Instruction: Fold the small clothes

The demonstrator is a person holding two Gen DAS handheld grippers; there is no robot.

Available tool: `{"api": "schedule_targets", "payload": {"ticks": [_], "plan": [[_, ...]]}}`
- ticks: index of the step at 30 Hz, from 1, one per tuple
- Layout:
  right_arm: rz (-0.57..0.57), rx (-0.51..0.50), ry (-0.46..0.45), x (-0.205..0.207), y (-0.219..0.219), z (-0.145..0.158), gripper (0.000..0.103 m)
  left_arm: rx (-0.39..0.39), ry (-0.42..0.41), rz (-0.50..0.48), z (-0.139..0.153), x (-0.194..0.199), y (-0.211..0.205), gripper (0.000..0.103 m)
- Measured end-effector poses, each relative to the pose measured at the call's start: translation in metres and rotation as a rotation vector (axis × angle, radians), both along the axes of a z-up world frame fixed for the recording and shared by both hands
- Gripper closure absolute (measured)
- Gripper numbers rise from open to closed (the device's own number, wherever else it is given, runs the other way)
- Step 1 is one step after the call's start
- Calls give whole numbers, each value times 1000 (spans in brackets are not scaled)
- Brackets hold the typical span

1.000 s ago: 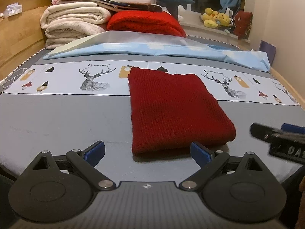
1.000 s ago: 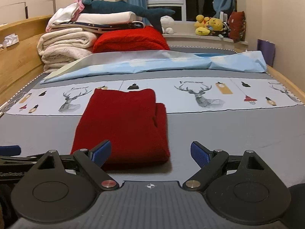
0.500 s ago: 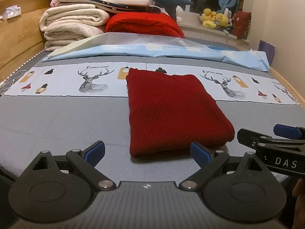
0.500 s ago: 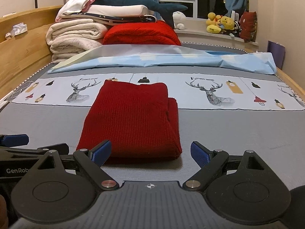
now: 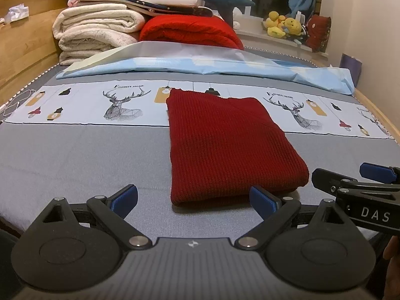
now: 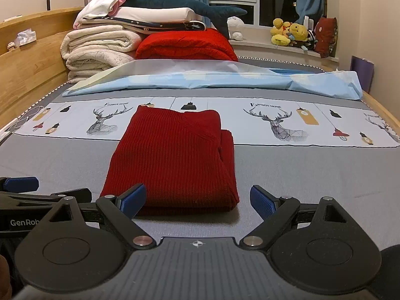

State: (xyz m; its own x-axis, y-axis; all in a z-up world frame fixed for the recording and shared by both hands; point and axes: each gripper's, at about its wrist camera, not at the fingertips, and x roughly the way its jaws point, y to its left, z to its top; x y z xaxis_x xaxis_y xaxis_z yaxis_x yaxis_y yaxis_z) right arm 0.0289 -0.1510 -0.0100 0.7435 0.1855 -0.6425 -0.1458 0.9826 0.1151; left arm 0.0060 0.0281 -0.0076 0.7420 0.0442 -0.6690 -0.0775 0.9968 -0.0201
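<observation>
A dark red knitted garment lies folded into a neat rectangle on the grey bed sheet; the right wrist view shows the garment with its layered fold edge on the right. My left gripper is open, just short of the garment's near edge, nothing between its blue pads. My right gripper is open too, its left pad close to the garment's near edge. The right gripper pokes into the left wrist view at the right; the left gripper shows at the left edge of the right wrist view.
A printed band with deer crosses the bed behind the garment. Beyond it lie a pale blue sheet, stacked cream blankets, a bright red blanket and a plush shark. A wooden headboard runs along the left; soft toys sit on the windowsill.
Both grippers have drawn back slightly from the folded garment and stayed open. The right gripper has come further into the left wrist view. The garment has not moved.
</observation>
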Motion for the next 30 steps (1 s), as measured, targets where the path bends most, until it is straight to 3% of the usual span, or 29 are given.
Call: {"api": "schedule_targets", "payload": {"ticks": [30], "plan": [[2, -10, 0, 0, 0, -1, 12, -5, 11, 0, -8, 1, 3, 5]]}}
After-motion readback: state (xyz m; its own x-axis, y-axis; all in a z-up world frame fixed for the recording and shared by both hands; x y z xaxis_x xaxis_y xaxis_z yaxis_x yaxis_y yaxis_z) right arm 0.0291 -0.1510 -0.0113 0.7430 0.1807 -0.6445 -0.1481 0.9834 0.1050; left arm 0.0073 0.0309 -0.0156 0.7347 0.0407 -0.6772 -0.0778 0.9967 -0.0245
